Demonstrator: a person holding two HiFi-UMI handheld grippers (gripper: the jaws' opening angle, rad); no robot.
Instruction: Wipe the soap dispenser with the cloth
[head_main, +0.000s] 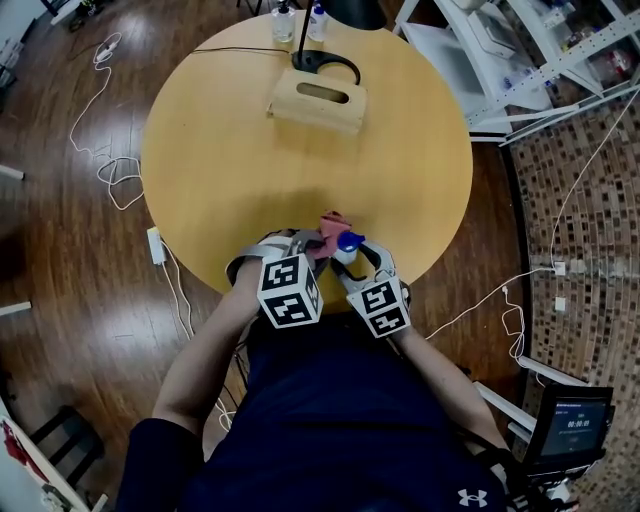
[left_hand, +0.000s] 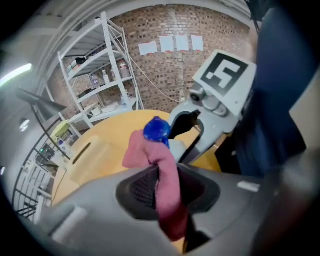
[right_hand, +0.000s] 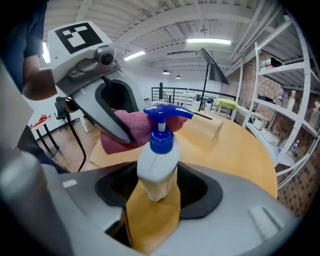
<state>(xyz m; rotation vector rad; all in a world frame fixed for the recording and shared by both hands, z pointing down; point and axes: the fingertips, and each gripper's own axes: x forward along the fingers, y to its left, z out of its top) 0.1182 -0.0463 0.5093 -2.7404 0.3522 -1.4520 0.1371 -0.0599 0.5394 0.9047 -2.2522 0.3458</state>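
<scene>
Two grips are shown above the table's (head_main: 230, 170) near edge: soap dispenser (right_hand: 157, 167) clamped in the right gripper (head_main: 358, 262), cloth (left_hand: 166, 175) pinched in the left gripper (head_main: 312, 243) at its pump (right_hand: 165, 111), whence the soap dispenser could be levered loose by hard wiping.

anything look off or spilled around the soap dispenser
Nothing stands out. The right gripper holds the soap dispenser, the left gripper holds the pink cloth by its blue pump, and no spill shows on the round table.
</scene>
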